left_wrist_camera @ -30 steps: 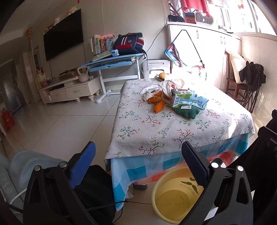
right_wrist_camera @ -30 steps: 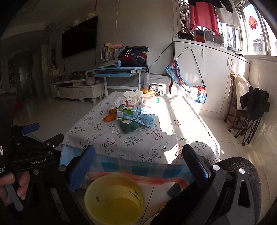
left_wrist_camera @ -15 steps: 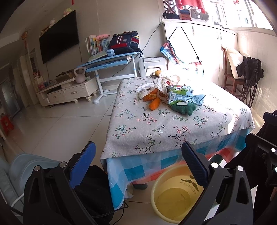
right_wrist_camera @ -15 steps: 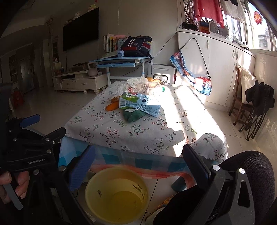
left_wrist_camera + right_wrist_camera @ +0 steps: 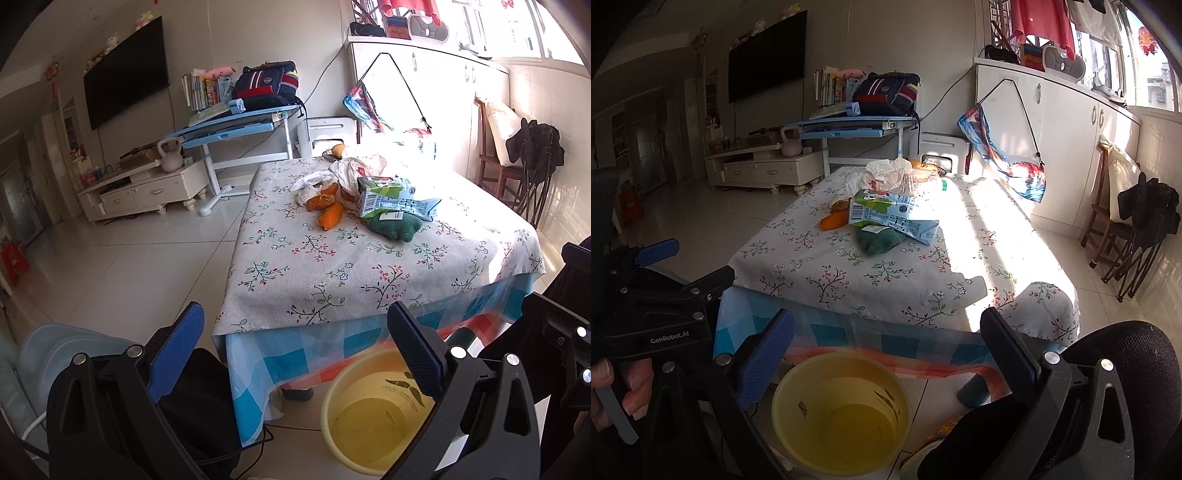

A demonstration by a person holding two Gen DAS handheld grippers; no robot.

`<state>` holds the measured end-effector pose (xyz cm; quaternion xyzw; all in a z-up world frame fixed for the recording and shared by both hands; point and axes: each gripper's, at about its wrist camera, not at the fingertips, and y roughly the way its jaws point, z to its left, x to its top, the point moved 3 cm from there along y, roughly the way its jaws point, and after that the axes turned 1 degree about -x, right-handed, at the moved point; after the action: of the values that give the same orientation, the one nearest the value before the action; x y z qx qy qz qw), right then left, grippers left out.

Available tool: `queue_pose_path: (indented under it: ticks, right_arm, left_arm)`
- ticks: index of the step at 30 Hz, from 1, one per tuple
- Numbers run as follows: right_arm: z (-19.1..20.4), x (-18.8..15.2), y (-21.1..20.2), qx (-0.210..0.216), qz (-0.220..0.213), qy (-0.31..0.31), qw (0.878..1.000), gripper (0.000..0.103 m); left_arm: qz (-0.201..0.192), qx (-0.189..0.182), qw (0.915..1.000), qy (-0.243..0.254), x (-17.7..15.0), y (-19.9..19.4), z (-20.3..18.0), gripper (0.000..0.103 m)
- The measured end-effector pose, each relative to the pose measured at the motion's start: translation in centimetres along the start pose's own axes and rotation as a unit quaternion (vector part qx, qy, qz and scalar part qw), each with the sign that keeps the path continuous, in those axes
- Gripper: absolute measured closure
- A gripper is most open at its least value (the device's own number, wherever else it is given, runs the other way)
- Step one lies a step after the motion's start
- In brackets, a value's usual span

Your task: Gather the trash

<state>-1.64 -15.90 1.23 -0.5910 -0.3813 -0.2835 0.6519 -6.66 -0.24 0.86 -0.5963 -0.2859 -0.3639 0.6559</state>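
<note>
1. Over the last second both wrist views closed in on the table [image 5: 280, 266]: its near edge and the litter on it sat larger and lower than a second before. Both grippers had been carried forward toward it, with nothing picked up yet.

2. The left gripper [image 5: 295, 347] stood with its fingers wide apart and empty, short of the table's near edge and above the floor. The right gripper [image 5: 886, 347] was likewise spread and empty, also short of that edge.

3. The trash lay in a heap toward the far half of the table. A flattened milk carton [image 5: 395, 199] rested partly on a green cloth pouch [image 5: 395, 227], which was the piece nearest the table's front edge. Orange peels [image 5: 328, 210] lay just left of the carton, and crumpled white paper or plastic [image 5: 347, 170] sat behind them, toward the table's far edge.

4. A yellow bin [image 5: 842, 413] stood on the floor just in front of the table, below its hanging blue checked cloth [image 5: 295, 354]. It looked empty, so by my judgement the collecting had not begun.

5. The approach mattered because the heap was still well apart from both grippers, so more reaching over the table's near half seemed needed. The green pouch or the carton would likely be the first within reach.

6. In the right wrist view, a hand [image 5: 617, 398] held the left gripper's handle, left of the table's near corner.
</note>
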Motion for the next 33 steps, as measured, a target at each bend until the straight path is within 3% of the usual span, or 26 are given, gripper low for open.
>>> queue_pose_path:
  ticks: [6,10,13,17,21,25,33]
  right_arm:
    - [-0.2,0.4,-0.3,0.004,-0.005,0.006,1.0,0.006]
    - [-0.8,3.6,-1.3,0.007,-0.049,0.001,0.999,0.006]
    - [-1.3,5.8,-0.2,0.015,-0.057,-0.003,0.998,0.006]
    - [-2.0,7.0,4.2,0.028,-0.019,-0.013,0.999,0.021]
    - [-3.3,8.0,8.7,0.027,0.018,-0.026,0.999,0.022]
    - [-3.7,9.4,12.2,0.033,0.04,-0.078,0.996,0.022]
    - [-2.1,10.7,17.6,0.074,0.086,-0.218,0.969,0.022]
  left_arm:
    - [0.002,0.001,1.0,-0.002,0.0,0.0,0.1,0.007]
    - [0.005,0.002,0.9997,-0.023,-0.2,-0.2,0.9,0.007]
    - [0.01,0.007,0.9994,-0.033,-0.7,-0.4,1.6,0.007]
    - [0.016,0.008,0.9985,-0.051,-0.8,-0.1,2.4,0.007]
    - [0.031,0.005,0.9973,-0.066,-0.9,1.1,2.6,0.007]
    - [0.047,-0.003,0.9963,-0.072,-0.9,2.4,2.4,0.007]
    - [0.061,-0.027,0.9946,-0.079,0.4,4.6,2.0,0.007]
